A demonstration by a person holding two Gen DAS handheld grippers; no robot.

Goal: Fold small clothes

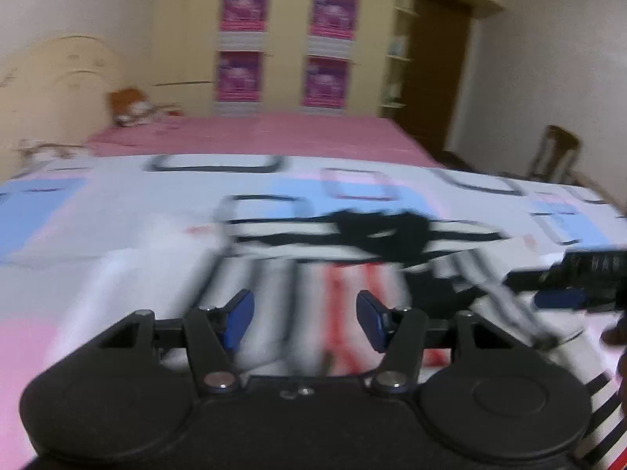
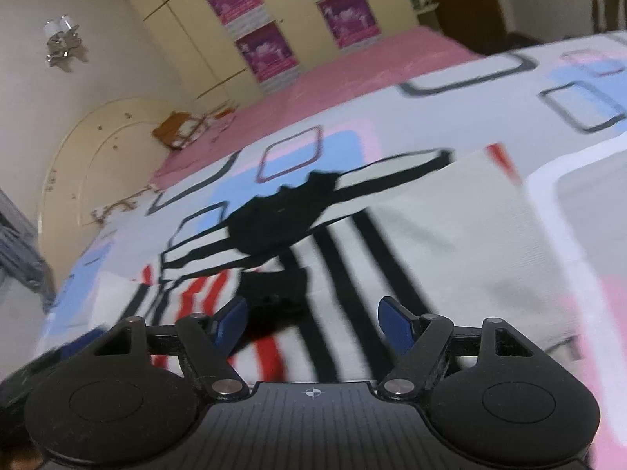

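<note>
Both sets of jaws stand apart and empty: the left gripper (image 1: pixel 305 315) and right gripper (image 2: pixel 312 323) hover just above the small white garment with black and red stripes (image 2: pixel 352 243), their blue pads clear of the cloth. It lies spread on a bed (image 2: pixel 568 196) covered by a white sheet patterned with pink and blue squares, a black trimmed part (image 2: pixel 274 223) at its far edge. Some cloth seems doubled over, yet blur hides how much; folding looks only partway, with further folds left. Behind stands a cream wardrobe (image 1: pixel 286 39).
</note>
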